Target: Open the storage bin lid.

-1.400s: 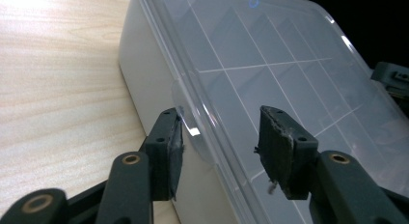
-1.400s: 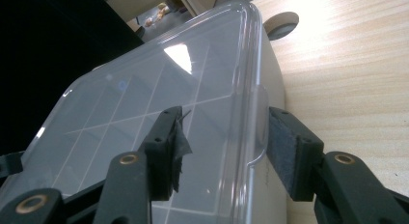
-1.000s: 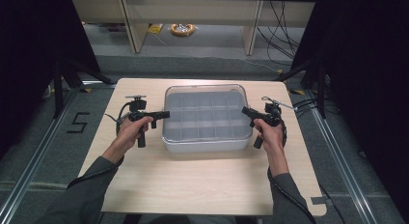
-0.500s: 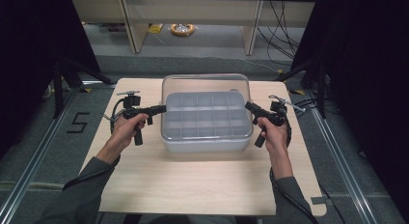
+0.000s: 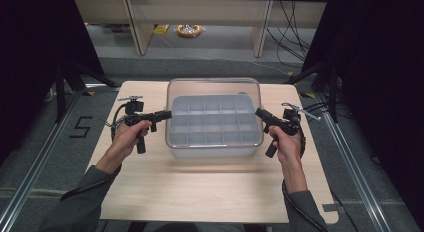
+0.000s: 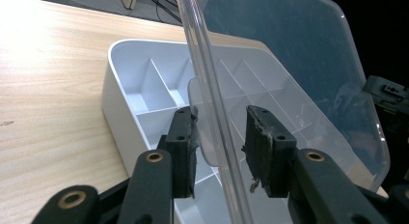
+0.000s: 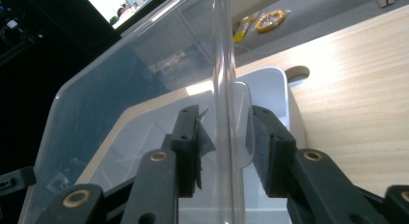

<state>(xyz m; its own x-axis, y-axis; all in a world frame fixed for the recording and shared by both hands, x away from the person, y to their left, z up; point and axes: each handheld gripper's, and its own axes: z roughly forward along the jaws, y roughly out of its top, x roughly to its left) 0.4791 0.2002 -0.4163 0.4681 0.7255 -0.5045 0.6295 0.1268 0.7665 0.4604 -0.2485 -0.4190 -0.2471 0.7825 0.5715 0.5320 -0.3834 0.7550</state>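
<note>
A clear lid (image 5: 214, 94) is held just above a white compartment box (image 5: 214, 133), which sits in the middle of the table (image 5: 200, 192). The left tool (image 5: 167, 113) is clamped on the lid's left edge and the right tool (image 5: 258, 112) on its right edge, so the lid spans between the two, one on each side of the box. In the left gripper view the lid's rim (image 6: 212, 113) runs upright between the black pads (image 6: 185, 147), with the open compartments beyond and below. In the right gripper view the rim (image 7: 224, 89) likewise stands between the pads (image 7: 270, 147), with the box's white wall (image 7: 284, 93) behind it.
</note>
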